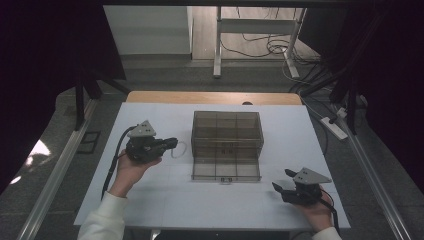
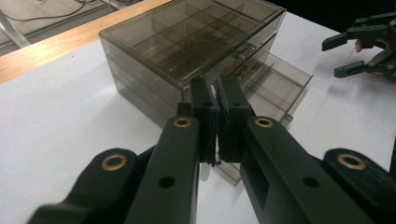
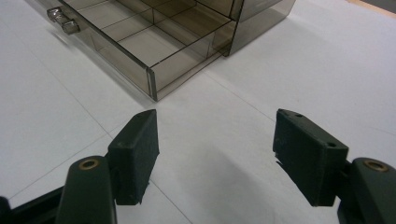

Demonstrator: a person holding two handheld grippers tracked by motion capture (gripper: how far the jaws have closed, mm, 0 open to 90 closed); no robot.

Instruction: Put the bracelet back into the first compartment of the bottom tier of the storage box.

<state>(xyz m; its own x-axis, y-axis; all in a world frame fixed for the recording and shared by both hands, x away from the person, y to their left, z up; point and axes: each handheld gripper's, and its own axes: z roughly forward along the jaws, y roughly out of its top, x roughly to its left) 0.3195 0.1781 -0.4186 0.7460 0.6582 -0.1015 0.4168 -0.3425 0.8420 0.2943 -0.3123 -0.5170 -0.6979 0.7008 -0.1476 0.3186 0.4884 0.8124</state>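
A smoky see-through drawer box stands mid-table, its bottom drawer pulled out toward me. My left gripper hovers just left of the box, shut on a thin whitish loop. In the left gripper view the jaws press together on a pale sliver, with the box and the drawer right behind them. My right gripper stands open at the front right, off the drawer's right corner. The right gripper view has its fingers wide apart over bare table, and the divided drawer and its knob lie ahead.
The white table top ends at a wooden strip at the back. Beyond it lie floor cables and a stand's legs. My right gripper also appears far off in the left gripper view. The drawer's compartments look empty.
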